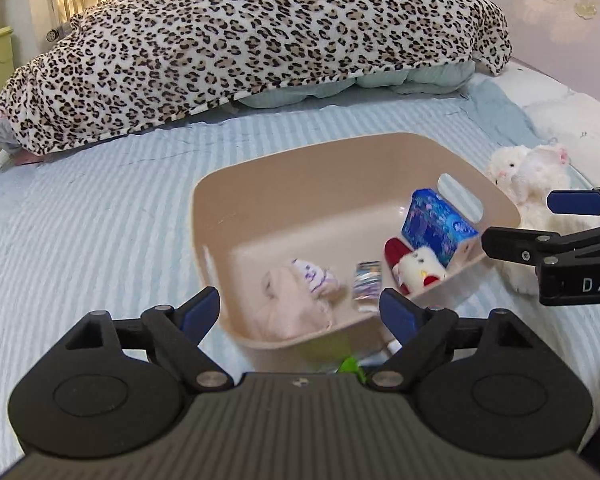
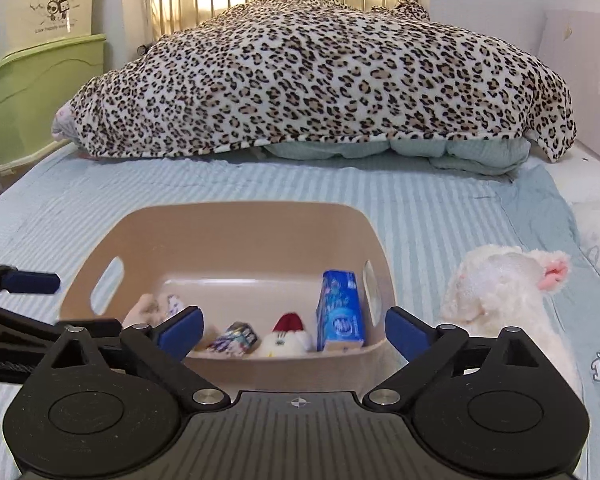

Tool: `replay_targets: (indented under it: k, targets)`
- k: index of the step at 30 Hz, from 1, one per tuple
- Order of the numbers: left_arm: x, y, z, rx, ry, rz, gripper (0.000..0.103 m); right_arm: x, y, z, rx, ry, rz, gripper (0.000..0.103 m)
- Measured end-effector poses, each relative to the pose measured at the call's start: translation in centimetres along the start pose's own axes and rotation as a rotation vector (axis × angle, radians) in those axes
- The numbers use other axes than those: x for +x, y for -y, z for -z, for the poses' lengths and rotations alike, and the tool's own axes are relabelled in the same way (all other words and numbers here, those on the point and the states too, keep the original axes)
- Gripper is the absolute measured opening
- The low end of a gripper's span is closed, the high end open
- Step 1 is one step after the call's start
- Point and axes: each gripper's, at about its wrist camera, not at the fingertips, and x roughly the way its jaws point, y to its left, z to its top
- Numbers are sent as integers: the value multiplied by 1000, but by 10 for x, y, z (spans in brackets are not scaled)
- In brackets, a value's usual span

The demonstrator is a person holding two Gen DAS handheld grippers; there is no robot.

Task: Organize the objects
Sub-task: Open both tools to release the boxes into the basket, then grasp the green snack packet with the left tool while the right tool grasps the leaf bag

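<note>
A beige plastic bin [image 1: 300, 168] [image 2: 240, 232] sits on the striped bed. Inside lie a blue tissue pack [image 1: 436, 224] [image 2: 340, 312], a small white plush with a red hat [image 1: 416, 266] [image 2: 286, 336], a small shiny packet [image 1: 366, 280] [image 2: 236, 336] and a pink cloth bundle [image 1: 296, 300] [image 2: 152, 308]. A white fluffy plush [image 1: 532, 176] [image 2: 504, 292] lies on the bed right of the bin. My left gripper [image 1: 300, 312] is open and empty over the bin's near rim. My right gripper [image 2: 294, 332] is open and empty at the bin's near side; it also shows in the left wrist view [image 1: 516, 220].
A leopard-print blanket [image 1: 240, 48] [image 2: 320, 76] covers a heap at the back of the bed. Green and cream storage boxes [image 2: 32, 60] stand at the left. Something green [image 1: 350, 366] lies just under my left gripper. A wall borders the bed's right side.
</note>
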Motion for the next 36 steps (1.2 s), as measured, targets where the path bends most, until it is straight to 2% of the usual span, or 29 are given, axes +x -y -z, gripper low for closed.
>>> replay_targets:
  k: [7,20,27,36]
  targets:
    - [-7,-8,30,35,-36,2,89,-4,-6,24,1,-58,-6,101]
    - [23,-10,84,75,-131,69,89,15,-18,72,21,-179,-47,101]
    - [42,-7,94,90,-159,91,89,35,-22,86,32,-240,-87,96]
    - [66,4,93,136,-138,45,89,63,-32,95,26,-312,-105,87]
